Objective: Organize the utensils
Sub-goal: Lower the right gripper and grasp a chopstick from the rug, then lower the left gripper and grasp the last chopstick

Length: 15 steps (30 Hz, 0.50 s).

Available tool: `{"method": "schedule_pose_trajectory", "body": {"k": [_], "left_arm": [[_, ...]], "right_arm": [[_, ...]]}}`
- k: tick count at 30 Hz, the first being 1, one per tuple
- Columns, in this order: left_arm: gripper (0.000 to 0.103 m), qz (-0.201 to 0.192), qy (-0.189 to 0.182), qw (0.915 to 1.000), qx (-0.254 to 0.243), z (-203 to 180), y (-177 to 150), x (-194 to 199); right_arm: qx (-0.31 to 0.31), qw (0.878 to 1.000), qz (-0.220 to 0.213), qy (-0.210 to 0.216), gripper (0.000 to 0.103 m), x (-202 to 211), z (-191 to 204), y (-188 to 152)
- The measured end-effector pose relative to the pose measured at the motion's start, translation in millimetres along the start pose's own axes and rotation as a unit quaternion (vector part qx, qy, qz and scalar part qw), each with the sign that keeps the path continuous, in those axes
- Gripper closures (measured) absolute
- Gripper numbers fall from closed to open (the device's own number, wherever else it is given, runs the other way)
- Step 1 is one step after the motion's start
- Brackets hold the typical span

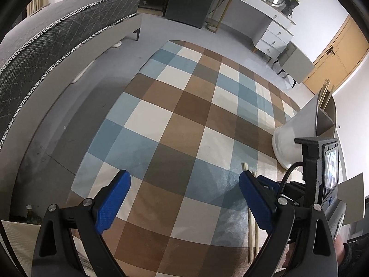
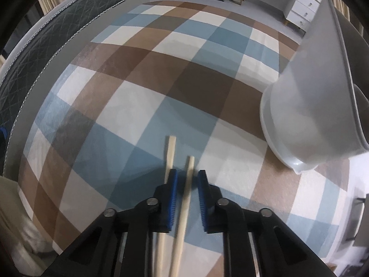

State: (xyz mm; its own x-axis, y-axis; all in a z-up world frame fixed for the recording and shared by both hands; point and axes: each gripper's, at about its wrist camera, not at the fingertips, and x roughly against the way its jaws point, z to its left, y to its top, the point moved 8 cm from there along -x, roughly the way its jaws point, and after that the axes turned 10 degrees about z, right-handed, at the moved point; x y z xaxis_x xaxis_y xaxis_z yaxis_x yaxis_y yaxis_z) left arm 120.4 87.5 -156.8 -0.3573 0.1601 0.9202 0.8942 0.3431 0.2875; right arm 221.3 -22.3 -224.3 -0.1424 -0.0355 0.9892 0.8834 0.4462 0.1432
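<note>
Two pale wooden chopsticks lie on the checked cloth. In the right wrist view one chopstick [image 2: 185,198] runs between my right gripper's [image 2: 187,175] blue pads, which stand a little apart from it; the other chopstick [image 2: 169,157] lies just outside the left pad. A white utensil holder [image 2: 306,113] stands to the right. In the left wrist view my left gripper [image 1: 184,182] is wide open and empty above the cloth; the chopsticks [image 1: 251,235] and the right gripper [image 1: 265,182] show behind its right finger, with the holder [image 1: 290,136] beyond.
The blue, brown and white checked cloth [image 1: 184,120] covers the table. A grey mattress bed [image 1: 46,46] is at the left, a white dresser [image 1: 272,23] and wooden door [image 1: 334,57] at the back right.
</note>
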Motion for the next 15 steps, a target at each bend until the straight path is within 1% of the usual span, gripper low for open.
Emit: {"method": "schedule_pose_trajectory", "body": {"k": [1, 2, 6, 11, 14, 15], "left_arm": [[0.011, 0.001, 0.001, 1.0, -0.001, 0, 0, -1], [0.011, 0.003, 0.004, 1.0, -0.002, 0, -1, -2], [0.011, 0.009, 0.007, 0.9999, 0.001, 1, -2, -6], [0.011, 0.014, 0.016, 0.9997, -0.011, -4, -5, -11], [0.011, 0.024, 0.016, 0.9993, -0.023, -12, -8, -17], [0.011, 0.033, 0.014, 0.9989, -0.031, -15, -10, -20]], "right_arm": [[-0.002, 1.0, -0.003, -0.001, 0.094, 0, 0, 1], [-0.004, 1.0, -0.006, 0.001, 0.099, 1, 1, 0], [-0.018, 1.0, -0.018, 0.016, 0.099, 3, 1, -2], [-0.049, 0.997, -0.049, 0.04, 0.099, 16, -14, -13], [-0.075, 0.992, -0.081, 0.059, 0.099, 36, -31, -23], [-0.084, 0.99, -0.093, 0.065, 0.099, 43, -37, -25]]}}
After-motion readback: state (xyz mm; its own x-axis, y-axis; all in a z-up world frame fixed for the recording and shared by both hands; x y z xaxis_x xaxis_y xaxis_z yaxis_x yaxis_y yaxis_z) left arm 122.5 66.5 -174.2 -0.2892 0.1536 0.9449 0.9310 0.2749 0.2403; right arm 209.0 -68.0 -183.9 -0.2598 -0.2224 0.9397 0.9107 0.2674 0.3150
